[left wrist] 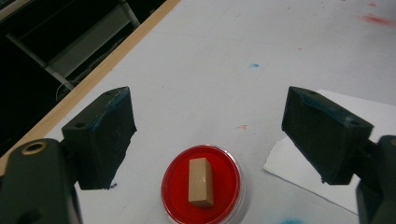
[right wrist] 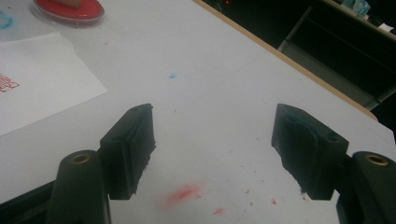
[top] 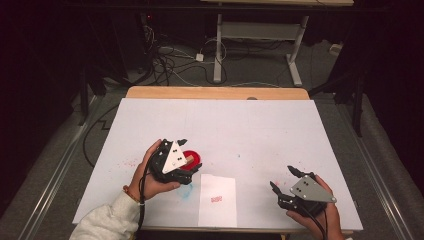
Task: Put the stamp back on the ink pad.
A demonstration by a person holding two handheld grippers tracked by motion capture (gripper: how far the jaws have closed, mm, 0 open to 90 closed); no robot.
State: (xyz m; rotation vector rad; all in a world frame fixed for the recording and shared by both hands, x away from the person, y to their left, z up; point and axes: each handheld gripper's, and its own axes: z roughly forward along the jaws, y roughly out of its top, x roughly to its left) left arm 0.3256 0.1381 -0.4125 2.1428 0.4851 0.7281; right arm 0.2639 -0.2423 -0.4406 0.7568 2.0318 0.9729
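The left tongs [top: 186,159] are hovering just above the red ink pad [left wrist: 201,183], which is sitting on the white-covered desk [top: 250,125] at about 8 o'clock from the desk's middle in the high view. The jaws are standing released and wide apart, one at 9 o'clock and the other at 3 o'clock of the pad in the left gripper view, and neither pad is touching anything. A small wooden stamp block [left wrist: 201,182] is resting on the red surface of the ink pad, lying in the open gap between the jaws and free of them. A white sheet of paper [top: 217,200] is lying just beside the ink pad, at 5 o'clock from it in the high view, and it is carrying a small red stamped mark [top: 216,199]. The right tongs [top: 286,179] are resting low over the desk at about 4 o'clock from its middle, well apart from the ink pad and the paper, with their jaws also released and nothing between them. Under the right tongs, red ink smudges [right wrist: 183,193] are dotting the white cover, and a small blue speck [right wrist: 172,75] is lying farther out toward 12 o'clock.
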